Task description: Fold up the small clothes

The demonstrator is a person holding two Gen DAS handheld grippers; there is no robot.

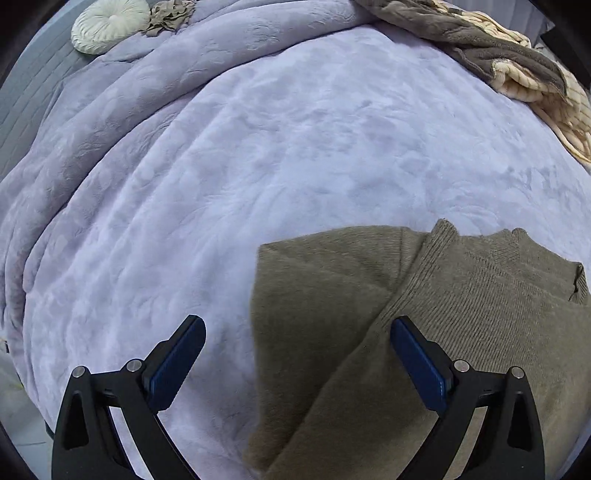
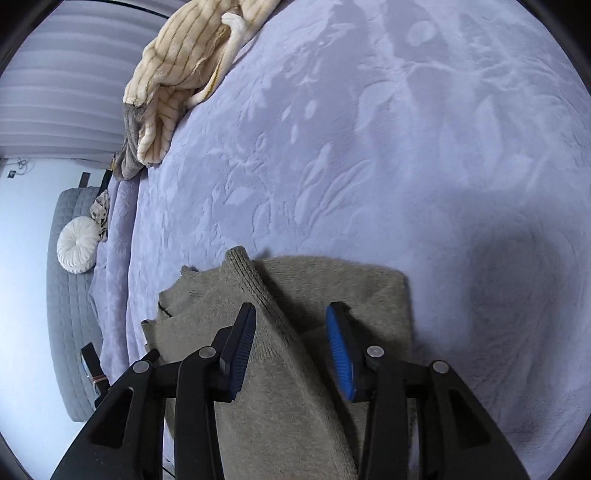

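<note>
Olive knit half-folded on the bed

Left wrist view: left gripper (image 1: pixel 297 356) is released, jaws wide; the sweater (image 1: pixel 424 332) lies beneath and right of it.

Right wrist view: right gripper (image 2: pixel 291 347), parted and empty, hovers above the sleeve (image 2: pixel 258 291); pinch its cuff cleanly.

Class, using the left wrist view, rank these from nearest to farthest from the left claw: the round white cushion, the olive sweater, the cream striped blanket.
1. Olive sweater, directly under the left claw, to its right.
2. Cream striped blanket, far upper right.
3. Round white cushion, far upper left corner.
</note>
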